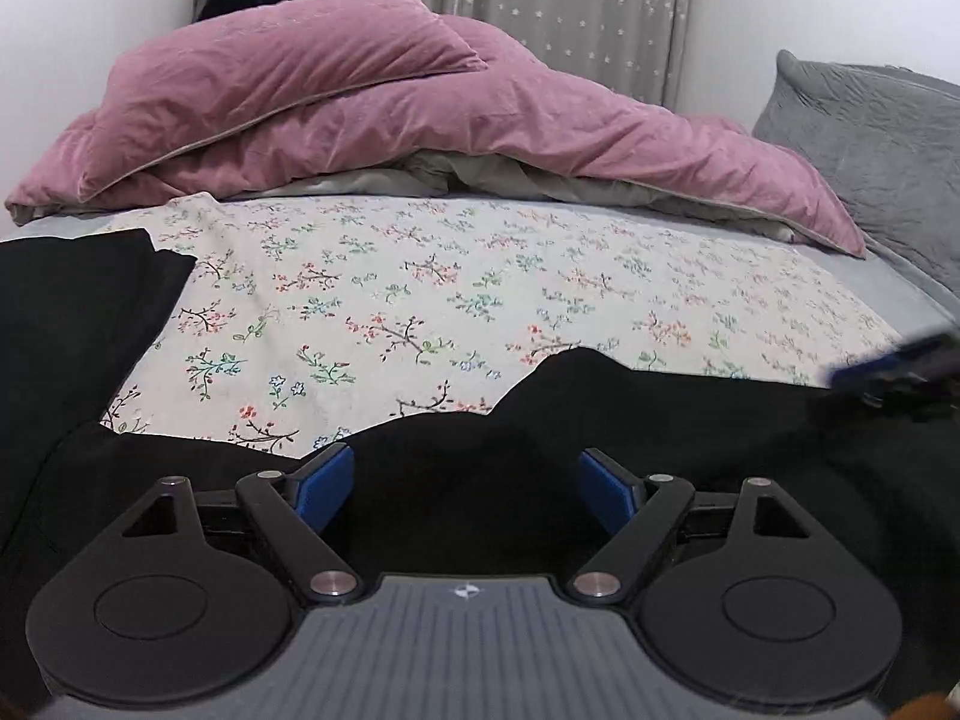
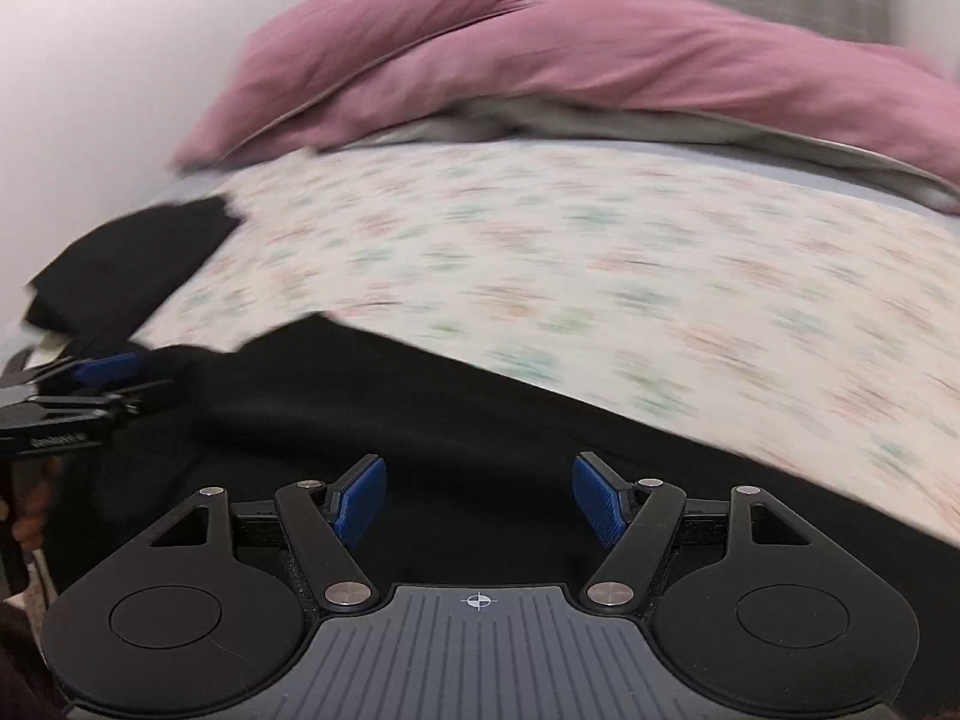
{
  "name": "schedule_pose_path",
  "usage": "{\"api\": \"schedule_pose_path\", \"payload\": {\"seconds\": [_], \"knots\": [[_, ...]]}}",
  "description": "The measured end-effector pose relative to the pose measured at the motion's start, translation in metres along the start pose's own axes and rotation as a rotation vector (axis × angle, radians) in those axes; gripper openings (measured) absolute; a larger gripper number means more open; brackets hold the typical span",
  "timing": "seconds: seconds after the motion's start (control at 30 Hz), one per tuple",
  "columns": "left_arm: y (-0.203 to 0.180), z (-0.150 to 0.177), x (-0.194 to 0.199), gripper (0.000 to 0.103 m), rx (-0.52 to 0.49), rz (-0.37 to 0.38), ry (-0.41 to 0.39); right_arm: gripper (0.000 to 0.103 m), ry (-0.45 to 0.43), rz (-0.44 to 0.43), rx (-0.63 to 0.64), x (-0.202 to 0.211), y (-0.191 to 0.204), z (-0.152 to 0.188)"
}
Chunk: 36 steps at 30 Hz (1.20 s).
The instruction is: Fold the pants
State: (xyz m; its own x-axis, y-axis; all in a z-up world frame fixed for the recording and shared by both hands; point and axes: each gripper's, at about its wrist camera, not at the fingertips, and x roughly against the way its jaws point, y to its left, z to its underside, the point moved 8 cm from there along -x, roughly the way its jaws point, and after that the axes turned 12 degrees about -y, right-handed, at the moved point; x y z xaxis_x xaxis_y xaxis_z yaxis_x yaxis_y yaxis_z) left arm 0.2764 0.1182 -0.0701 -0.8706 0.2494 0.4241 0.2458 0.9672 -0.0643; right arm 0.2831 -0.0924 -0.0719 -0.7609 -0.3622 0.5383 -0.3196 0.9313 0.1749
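Blue pads spread wide on the left tool (image 1: 465,483) and the right tool (image 2: 480,495), nothing gripped; black pants (image 1: 600,420) lie right under and ahead of both, running sideways along the near edge of the bed (image 1: 540,276), rumpled far edge, left tool nearer the leg end

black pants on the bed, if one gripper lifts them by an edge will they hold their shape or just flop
The black pants will probably flop: their edge lies wavy and bunched on the floral sheet. They look thin and fairly light. A single pinch would likely let the rest drape and drag, so both open grippers may help.
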Motion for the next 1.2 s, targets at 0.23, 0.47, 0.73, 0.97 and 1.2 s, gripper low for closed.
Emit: {"api": "schedule_pose_path", "payload": {"seconds": [0.23, 0.47, 0.73, 0.97, 1.2], "knots": [[0.027, 0.024, -0.019, 0.094, 0.041, -0.051, 0.13, 0.06, 0.05, -0.194, 0.072, -0.082, 0.04, -0.032], [0.03, 0.025, -0.019, 0.094, 0.052, -0.046, 0.152, 0.035, 0.151, -0.311, 0.082, -0.131, 0.057, -0.04], [0.03, 0.027, -0.02, 0.094, 0.029, -0.05, 0.142, 0.002, -0.004, -0.283, 0.062, -0.131, 0.073, -0.051], [0.043, 0.023, -0.013, 0.094, 0.061, -0.051, 0.132, 0.001, -0.001, -0.17, 0.175, -0.16, 0.081, -0.036], [0.134, -0.005, 0.034, 0.093, 0.172, -0.319, -0.025, 0.002, -0.026, -0.114, 0.243, -0.149, 0.088, -0.033]]}}
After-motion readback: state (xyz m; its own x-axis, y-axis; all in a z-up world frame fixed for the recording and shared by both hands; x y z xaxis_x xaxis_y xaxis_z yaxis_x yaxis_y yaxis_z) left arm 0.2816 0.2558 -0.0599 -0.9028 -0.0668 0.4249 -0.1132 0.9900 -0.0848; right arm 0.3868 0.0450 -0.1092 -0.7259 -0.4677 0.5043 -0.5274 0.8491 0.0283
